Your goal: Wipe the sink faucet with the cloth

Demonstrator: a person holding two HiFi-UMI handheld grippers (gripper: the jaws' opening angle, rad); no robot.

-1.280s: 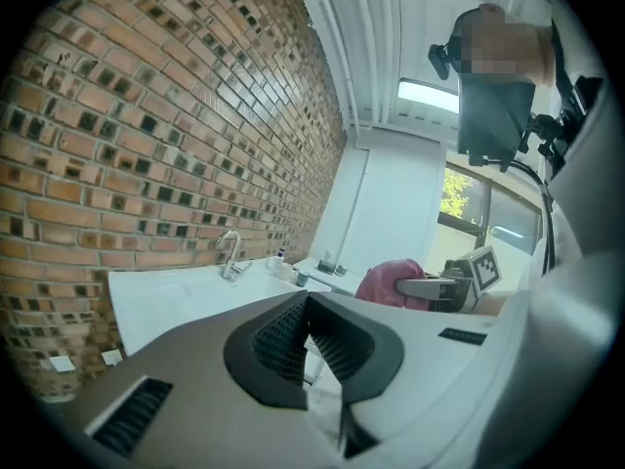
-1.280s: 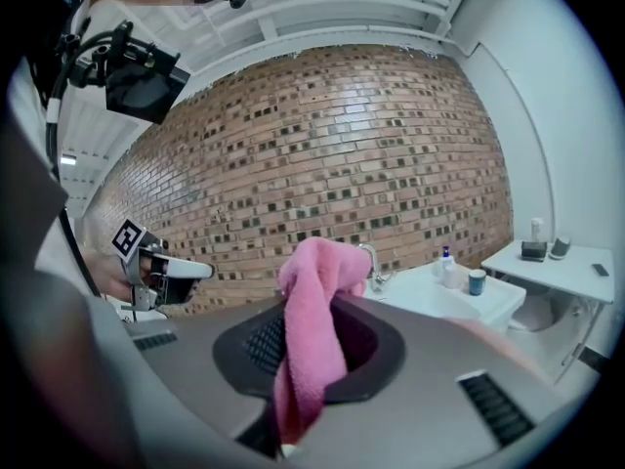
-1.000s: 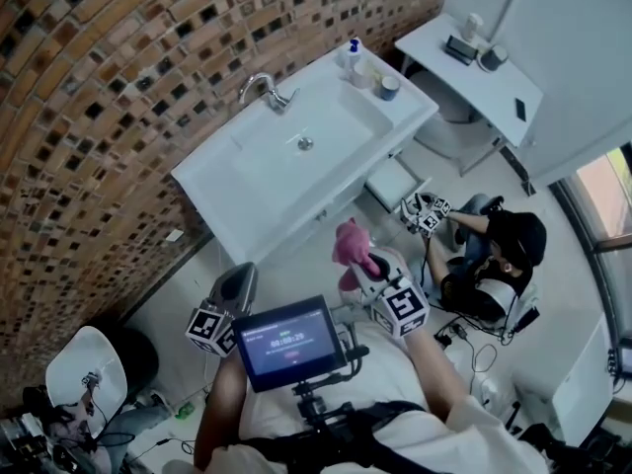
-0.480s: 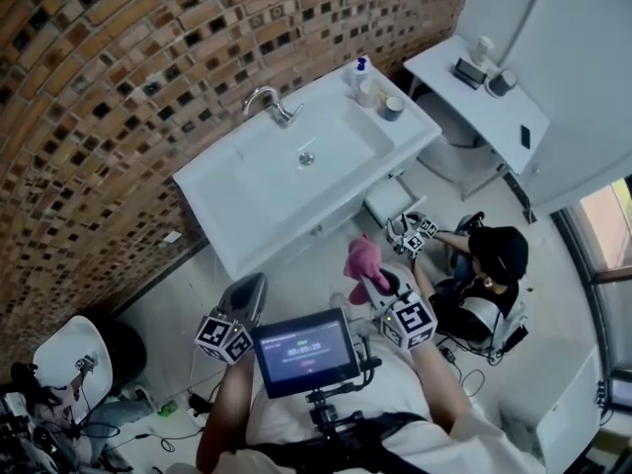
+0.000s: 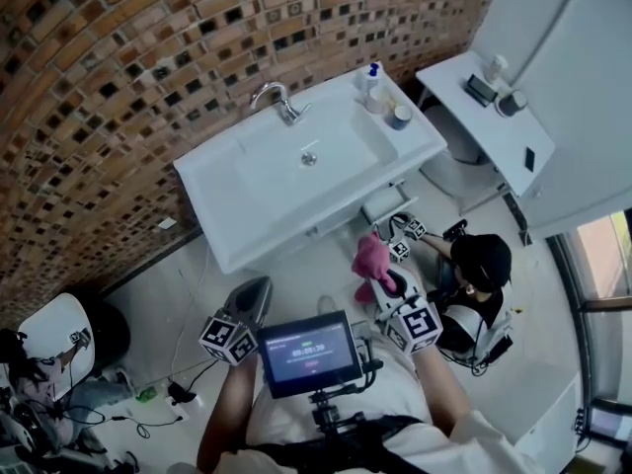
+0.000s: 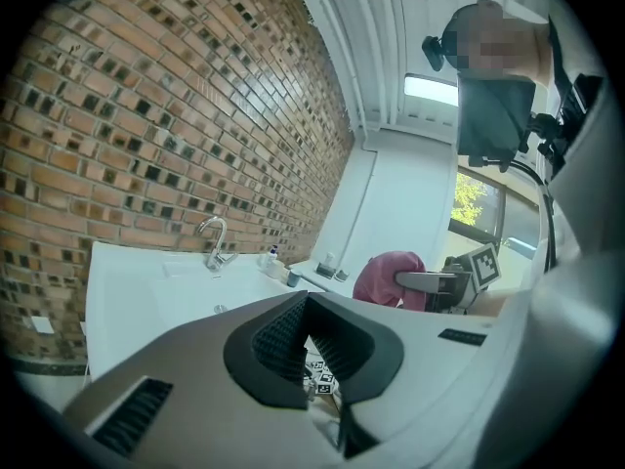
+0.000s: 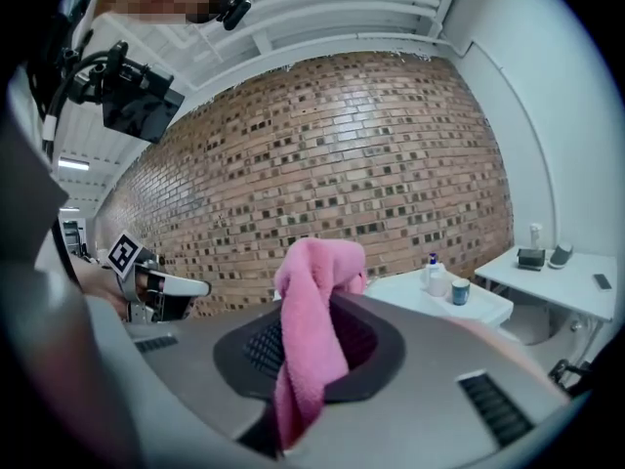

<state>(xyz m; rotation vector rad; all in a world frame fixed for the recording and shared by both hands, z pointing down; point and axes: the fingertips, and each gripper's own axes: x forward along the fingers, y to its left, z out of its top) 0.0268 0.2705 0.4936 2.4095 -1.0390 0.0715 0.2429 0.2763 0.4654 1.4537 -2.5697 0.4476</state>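
Observation:
The chrome faucet (image 5: 279, 100) stands at the back of the white sink (image 5: 232, 210) against the brick wall, and it also shows in the left gripper view (image 6: 213, 243). A pink cloth (image 5: 371, 257) is clamped in my right gripper (image 5: 382, 273), held well short of the sink's front edge. In the right gripper view the cloth (image 7: 312, 330) drapes over and between the jaws. My left gripper (image 5: 257, 289) hovers beside it to the left, jaws together with nothing in them. From the left gripper view, the cloth (image 6: 387, 276) appears at the right.
A soap bottle (image 5: 372, 75) and a cup (image 5: 399, 117) sit on the sink's right corner. A white side table (image 5: 513, 151) with small items stands further right. A person (image 5: 481, 262) sits on the floor right of my right gripper. Cables (image 5: 168, 393) lie at lower left.
I have come a little closer to the sink, which sits lower in the head view. Both grippers keep their hold and spacing, and the cloth stays clamped.

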